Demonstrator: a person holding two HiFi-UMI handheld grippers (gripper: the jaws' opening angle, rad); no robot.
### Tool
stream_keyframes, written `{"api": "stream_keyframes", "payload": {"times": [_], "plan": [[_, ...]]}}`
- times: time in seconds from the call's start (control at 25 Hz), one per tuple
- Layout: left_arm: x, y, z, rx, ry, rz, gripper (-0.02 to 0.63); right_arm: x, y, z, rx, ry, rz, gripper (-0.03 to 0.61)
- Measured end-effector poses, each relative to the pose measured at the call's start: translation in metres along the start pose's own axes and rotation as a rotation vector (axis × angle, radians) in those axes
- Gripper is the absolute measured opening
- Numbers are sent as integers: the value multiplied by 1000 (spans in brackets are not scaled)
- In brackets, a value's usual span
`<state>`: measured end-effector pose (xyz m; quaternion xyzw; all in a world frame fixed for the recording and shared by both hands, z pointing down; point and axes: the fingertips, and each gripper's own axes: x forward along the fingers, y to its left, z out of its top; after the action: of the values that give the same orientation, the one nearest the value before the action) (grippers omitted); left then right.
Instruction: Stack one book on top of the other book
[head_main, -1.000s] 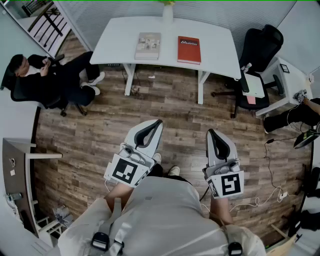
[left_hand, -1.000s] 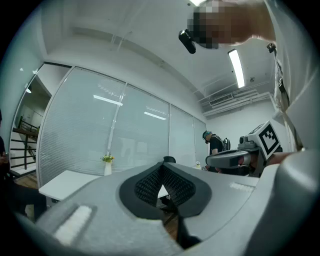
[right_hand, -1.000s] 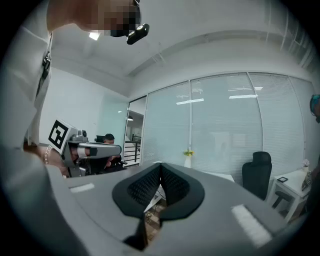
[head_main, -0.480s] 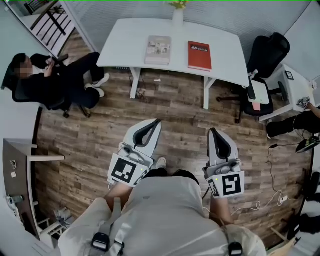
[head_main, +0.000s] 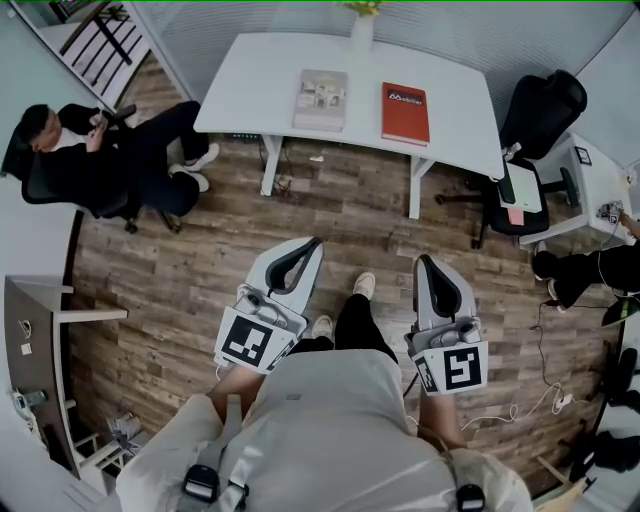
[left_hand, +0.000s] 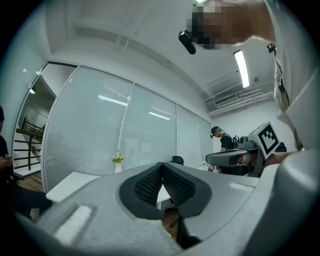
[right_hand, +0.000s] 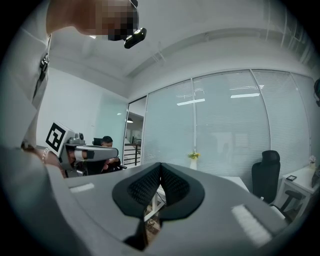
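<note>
Two books lie side by side on a white table (head_main: 250, 85) far ahead: a pale grey book (head_main: 321, 99) on the left and a red book (head_main: 405, 112) on the right. My left gripper (head_main: 313, 243) and right gripper (head_main: 421, 262) are held level over the wooden floor, well short of the table, both shut and empty. In the left gripper view the jaws (left_hand: 161, 167) meet at the tips with the table edge behind them. In the right gripper view the right gripper (right_hand: 160, 167) is shut too, and the left gripper (right_hand: 92, 152) shows beside it.
A seated person (head_main: 90, 160) in black is left of the table. A black office chair (head_main: 545, 115) and a small white desk (head_main: 590, 180) stand to the right. A vase with flowers (head_main: 362, 25) sits at the table's far edge. Cables (head_main: 540, 330) trail on the floor at right.
The table and books have shifted a little right and nearer in the head view as I walk forward. One leg has stepped ahead between the grippers. Both grippers stay shut.
</note>
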<state>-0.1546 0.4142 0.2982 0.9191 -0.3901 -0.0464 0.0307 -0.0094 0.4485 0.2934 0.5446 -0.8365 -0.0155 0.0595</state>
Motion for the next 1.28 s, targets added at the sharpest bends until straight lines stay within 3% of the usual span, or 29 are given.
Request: {"api": "stream_keyframes", "payload": {"times": [0.32, 1.28], "plan": [[55, 10, -5, 7, 2, 6, 2, 31, -47, -10, 14, -1, 1, 5], [280, 23, -11, 20, 32, 10, 2, 129, -256, -15, 22, -3, 14, 5]]}}
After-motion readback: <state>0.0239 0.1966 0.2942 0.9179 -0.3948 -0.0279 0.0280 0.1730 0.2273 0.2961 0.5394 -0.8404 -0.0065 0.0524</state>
